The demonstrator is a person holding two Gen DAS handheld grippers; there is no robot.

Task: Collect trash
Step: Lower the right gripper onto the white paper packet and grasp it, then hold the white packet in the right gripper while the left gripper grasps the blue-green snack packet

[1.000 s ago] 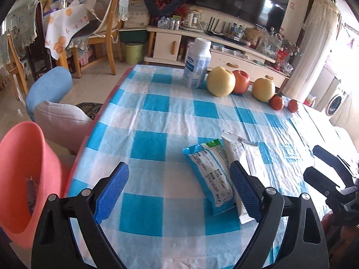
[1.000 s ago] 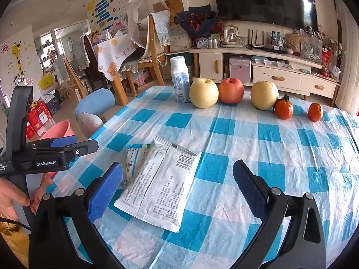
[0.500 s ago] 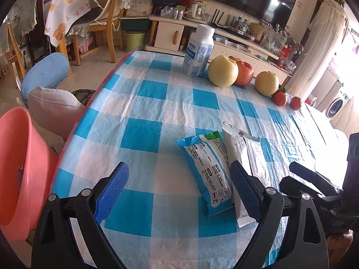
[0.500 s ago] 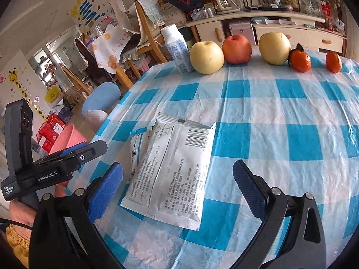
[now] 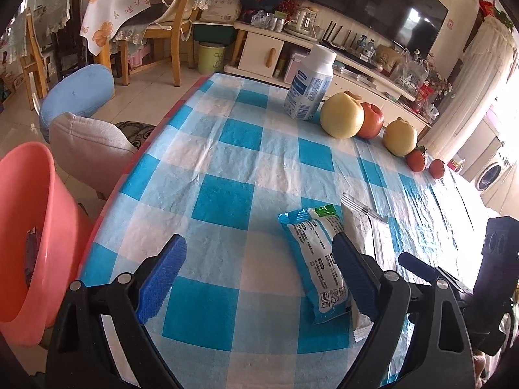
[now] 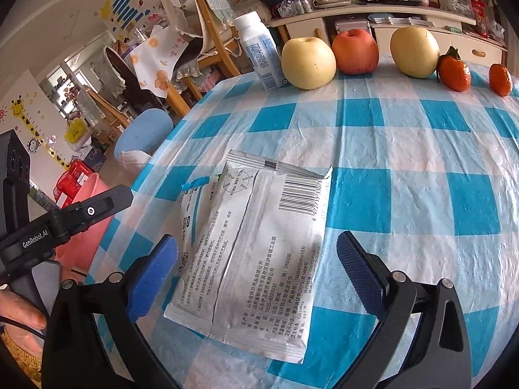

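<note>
Silver packet (image 6: 256, 253) flat, barcode up, overlapping blue wrapper (image 5: 316, 259); both tools spread apart.

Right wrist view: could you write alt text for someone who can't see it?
An open claw with two blue pads hovers over a flat white wrapper lying on a blue-and-white checked tablecloth. Along the table's far edge stand a white bottle, three apples and two small oranges. At left, a pink bin sits beside the table.

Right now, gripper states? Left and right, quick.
Left gripper: open, holding nothing.
Right gripper: open, empty, over the white packet.
</note>
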